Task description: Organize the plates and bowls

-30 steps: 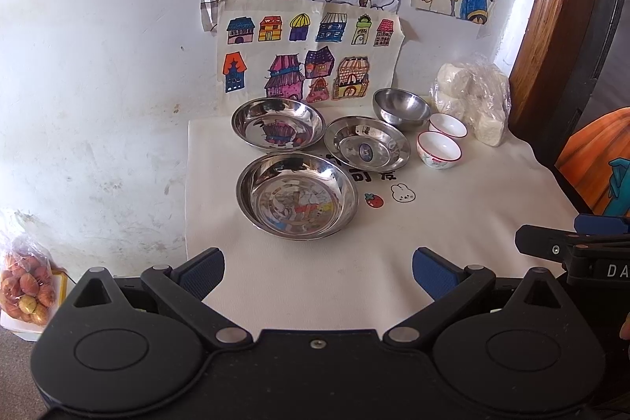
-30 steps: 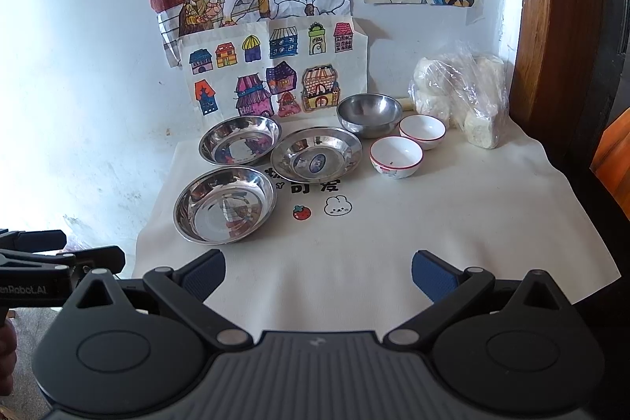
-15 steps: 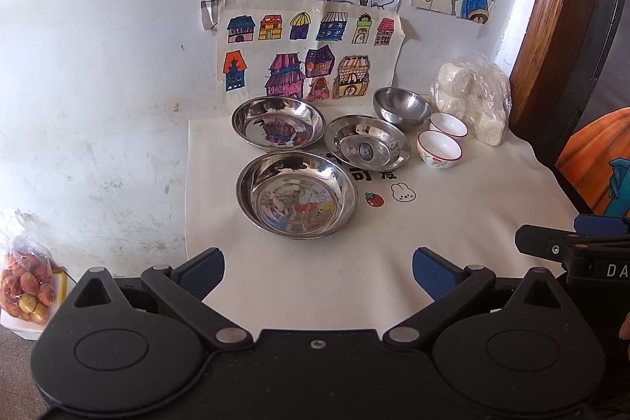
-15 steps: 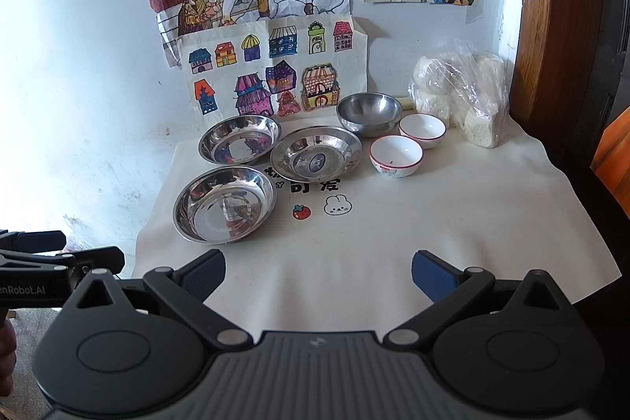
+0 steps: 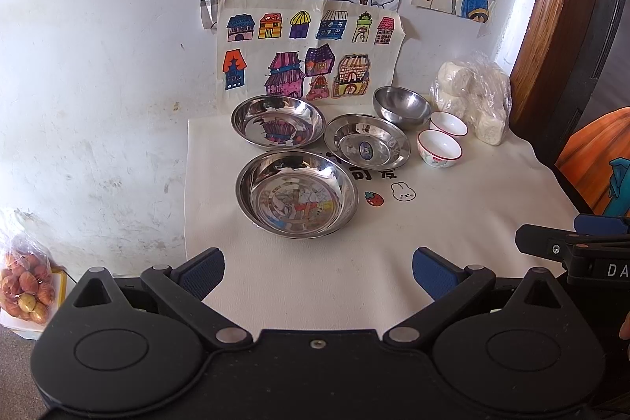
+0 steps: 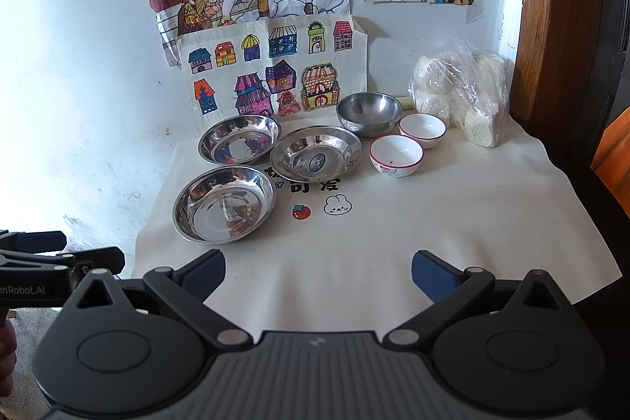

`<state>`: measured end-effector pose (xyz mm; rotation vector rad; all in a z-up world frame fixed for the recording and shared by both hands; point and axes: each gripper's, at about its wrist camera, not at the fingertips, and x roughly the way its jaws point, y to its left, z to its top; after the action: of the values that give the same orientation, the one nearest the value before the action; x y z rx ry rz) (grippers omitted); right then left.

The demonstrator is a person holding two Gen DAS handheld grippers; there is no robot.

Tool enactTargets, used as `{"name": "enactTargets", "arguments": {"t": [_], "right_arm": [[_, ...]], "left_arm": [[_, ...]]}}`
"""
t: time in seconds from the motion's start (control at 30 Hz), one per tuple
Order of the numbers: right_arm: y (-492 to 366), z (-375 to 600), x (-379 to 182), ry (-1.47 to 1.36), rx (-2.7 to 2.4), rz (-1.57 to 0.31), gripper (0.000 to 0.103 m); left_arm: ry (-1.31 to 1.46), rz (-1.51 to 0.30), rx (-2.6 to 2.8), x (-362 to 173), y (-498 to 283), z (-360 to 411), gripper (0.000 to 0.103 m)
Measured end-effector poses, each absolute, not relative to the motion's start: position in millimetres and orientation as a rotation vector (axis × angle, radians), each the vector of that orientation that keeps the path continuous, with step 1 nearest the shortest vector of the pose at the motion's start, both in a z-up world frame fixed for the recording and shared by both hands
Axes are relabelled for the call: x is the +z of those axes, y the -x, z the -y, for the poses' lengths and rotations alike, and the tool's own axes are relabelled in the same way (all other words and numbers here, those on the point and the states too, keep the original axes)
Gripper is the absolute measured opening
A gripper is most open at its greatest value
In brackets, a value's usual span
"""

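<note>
- The left gripper (image 5: 318,272) hovers above the near edge of the cream tablecloth (image 5: 453,223), fingers spread wide and level, gripping nothing; the right gripper (image 6: 318,272) hovers the same way to its right, also spread wide and empty. Each one's black side shows at the margin of the other's view.
- Three steel plates sit on the left half of the tablecloth: the nearest plate (image 5: 297,192), a back-left plate (image 5: 277,121) close to the wall, and a stickered plate (image 5: 366,145) to the right of those two, its rim just beside both.
- One steel bowl (image 5: 401,104) stands behind the stickered plate, near the wall.
- Two red-rimmed white ceramic bowls sit right of the stickered plate: the front bowl (image 5: 439,147) and the rear bowl (image 5: 449,124), close together.
- One clear bag of white buns (image 5: 474,97) lies at the tablecloth's back-right corner.
- Against the pictures of a second ago nothing has shifted: both grippers and every dish stand as before.
</note>
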<state>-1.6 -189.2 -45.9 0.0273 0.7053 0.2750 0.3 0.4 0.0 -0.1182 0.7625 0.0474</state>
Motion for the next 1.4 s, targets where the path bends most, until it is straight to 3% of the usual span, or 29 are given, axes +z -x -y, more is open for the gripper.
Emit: {"name": "enactTargets", "arguments": {"t": [1.4], "right_arm": [[-30.7,191.8,-59.2,-0.056,0.298,-0.756,0.103]], "left_arm": [[0.096,-0.847,0.105,-16.8,-32.1,10.3,0.102]]}}
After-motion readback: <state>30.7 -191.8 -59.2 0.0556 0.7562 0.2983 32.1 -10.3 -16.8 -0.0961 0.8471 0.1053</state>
